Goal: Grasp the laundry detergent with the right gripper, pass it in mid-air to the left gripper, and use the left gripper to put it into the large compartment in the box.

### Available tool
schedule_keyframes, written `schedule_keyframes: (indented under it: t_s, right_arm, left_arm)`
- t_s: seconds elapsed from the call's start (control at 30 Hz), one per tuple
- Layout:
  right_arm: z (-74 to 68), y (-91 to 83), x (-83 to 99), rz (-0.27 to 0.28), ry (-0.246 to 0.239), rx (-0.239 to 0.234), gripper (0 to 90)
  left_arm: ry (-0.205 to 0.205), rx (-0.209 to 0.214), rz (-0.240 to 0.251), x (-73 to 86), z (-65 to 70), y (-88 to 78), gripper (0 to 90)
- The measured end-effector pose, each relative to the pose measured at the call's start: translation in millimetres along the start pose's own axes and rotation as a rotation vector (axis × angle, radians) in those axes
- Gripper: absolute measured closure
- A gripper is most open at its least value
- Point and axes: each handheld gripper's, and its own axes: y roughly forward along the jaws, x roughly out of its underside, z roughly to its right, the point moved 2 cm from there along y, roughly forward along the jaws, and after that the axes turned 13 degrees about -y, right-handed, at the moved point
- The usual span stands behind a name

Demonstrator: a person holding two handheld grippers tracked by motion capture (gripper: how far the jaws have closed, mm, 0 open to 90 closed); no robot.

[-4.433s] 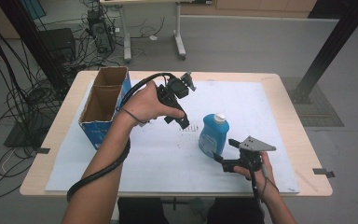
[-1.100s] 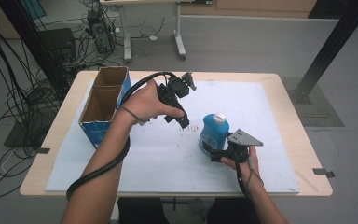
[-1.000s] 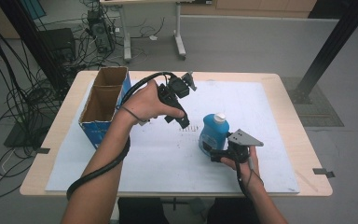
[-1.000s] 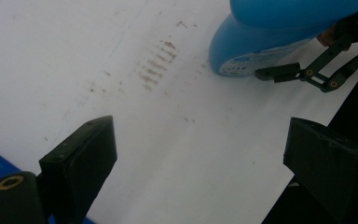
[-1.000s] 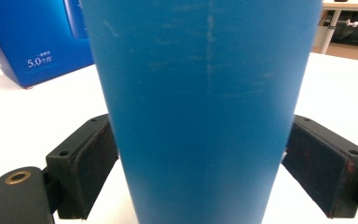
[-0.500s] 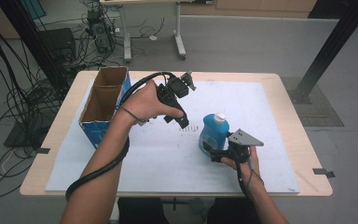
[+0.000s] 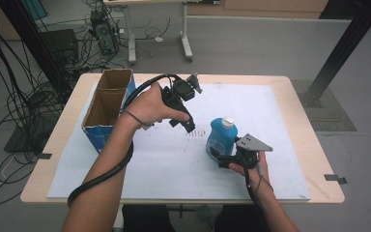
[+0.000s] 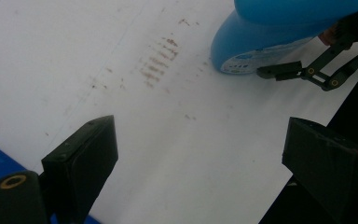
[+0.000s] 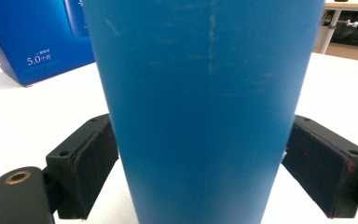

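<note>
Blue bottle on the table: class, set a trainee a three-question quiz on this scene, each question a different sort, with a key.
1. True or false: the blue bottle lies on its side.
2. Which gripper has its jaws around the bottle: A left gripper, B right gripper?
3. What stands at the table's left edge in the high view?

Key
1. False: it stands upright on the white sheet, cap up.
2. B; the pads sit against both sides of the bottle. The left gripper is open over bare sheet.
3. An open cardboard box.
</note>
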Motion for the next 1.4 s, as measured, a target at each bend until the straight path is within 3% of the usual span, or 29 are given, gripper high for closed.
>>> schedule_keyframes:
  t_s: [0.4,1.4]
  right_arm:
    - [-1.5,0.9,-0.7,0.011,-0.009,0.003,12.0]
    - [-2.0,4.4,-1.0,0.028,0.027,0.003,32.1]
  left_arm:
    - [0.000,0.000,0.000,-0.1,-0.3,-0.2,10.7]
    - [-0.001,0.007,-0.002,0.8,0.5,1.8,10.8]
